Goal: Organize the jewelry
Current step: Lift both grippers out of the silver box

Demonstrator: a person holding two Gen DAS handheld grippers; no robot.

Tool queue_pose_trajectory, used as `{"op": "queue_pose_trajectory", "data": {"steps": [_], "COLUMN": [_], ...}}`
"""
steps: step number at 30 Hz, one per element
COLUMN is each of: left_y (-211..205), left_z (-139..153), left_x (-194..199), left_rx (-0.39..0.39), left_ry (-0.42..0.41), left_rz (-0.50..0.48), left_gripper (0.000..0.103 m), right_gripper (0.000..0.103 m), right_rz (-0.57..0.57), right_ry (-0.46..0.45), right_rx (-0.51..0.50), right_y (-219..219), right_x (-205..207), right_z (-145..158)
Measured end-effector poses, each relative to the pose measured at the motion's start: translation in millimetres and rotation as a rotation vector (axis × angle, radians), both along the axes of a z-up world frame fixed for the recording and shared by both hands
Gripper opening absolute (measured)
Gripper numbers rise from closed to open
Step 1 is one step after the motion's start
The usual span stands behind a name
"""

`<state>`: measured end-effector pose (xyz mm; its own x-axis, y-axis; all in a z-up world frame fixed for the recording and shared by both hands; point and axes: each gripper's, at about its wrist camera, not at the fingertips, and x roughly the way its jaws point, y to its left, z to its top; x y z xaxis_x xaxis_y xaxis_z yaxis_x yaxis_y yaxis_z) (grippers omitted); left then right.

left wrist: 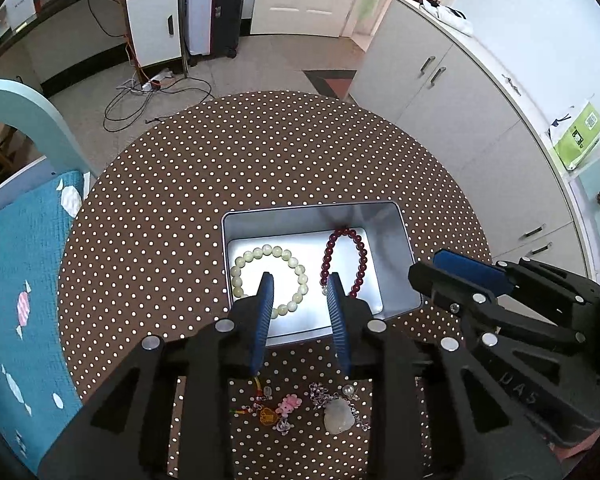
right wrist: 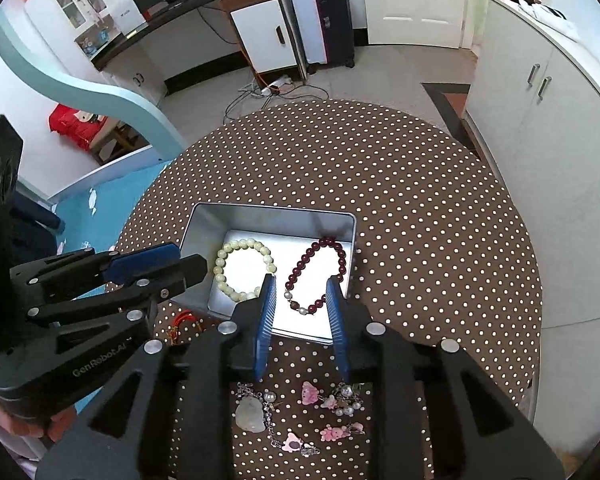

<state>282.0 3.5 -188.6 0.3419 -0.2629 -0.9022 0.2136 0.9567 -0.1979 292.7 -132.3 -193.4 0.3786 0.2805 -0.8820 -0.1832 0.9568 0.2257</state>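
A silver tin box [left wrist: 396, 248] [right wrist: 204, 224] sits on the round polka-dot table. Inside lie a pale green bead bracelet [left wrist: 240, 264] [right wrist: 224, 264] on the left and a dark red bead bracelet [left wrist: 360, 256] [right wrist: 300, 268] on the right. My left gripper [left wrist: 300, 284] is open and empty above the box's near edge. My right gripper [right wrist: 300, 284] is open and empty over the same edge. Loose pieces lie on the table under the grippers: a white pendant on a chain [left wrist: 339, 418] [right wrist: 250, 414], pink charms [left wrist: 290, 404] [right wrist: 312, 394], pearl earrings [right wrist: 346, 400] and a red cord charm [left wrist: 260, 396] [right wrist: 180, 322].
The table [left wrist: 260, 160] [right wrist: 420, 220] is round with a brown dotted cloth. A blue bedspread [left wrist: 16, 300] lies to its left. White cabinets [left wrist: 480, 120] stand to the right. Cables [left wrist: 140, 100] lie on the floor beyond.
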Motion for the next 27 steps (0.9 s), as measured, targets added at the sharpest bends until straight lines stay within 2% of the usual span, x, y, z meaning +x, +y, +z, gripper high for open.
{"op": "queue_pose_trajectory", "data": {"steps": [8, 11, 13, 15, 17, 19, 23, 27], "left_y": [-1, 0, 1, 4, 7, 12, 25, 39], "left_z": [10, 14, 17, 21, 24, 26, 26, 14], "left_x": [-12, -17, -21, -28, -34, -41, -57, -76], "left_rx": [0.005, -0.009, -0.013, -0.017, -0.014, -0.007, -0.007, 0.019], "left_ry": [-0.018, -0.031, -0.036, -0.051, -0.057, -0.061, -0.06, -0.021], "left_rz": [0.004, 0.009, 0.015, 0.022, 0.028, 0.04, 0.053, 0.064], "left_gripper": [0.028, 0.028, 0.038, 0.041, 0.044, 0.053, 0.059, 0.059], "right_gripper": [0.025, 0.028, 0.038, 0.046, 0.05, 0.056, 0.06, 0.065], "right_rz": [-0.01, -0.005, -0.002, 0.004, 0.011, 0.014, 0.041, 0.067], "right_ry": [-0.012, -0.016, -0.023, -0.035, -0.045, -0.046, -0.045, -0.01], "right_rx": [0.01, 0.013, 0.015, 0.013, 0.01, 0.004, -0.001, -0.008], "right_y": [-7, -7, -7, -8, -7, -8, -4, 5], "right_x": [-8, -11, -16, -22, -26, -31, -41, -51], "right_z": [6, 8, 10, 12, 14, 14, 13, 2]}}
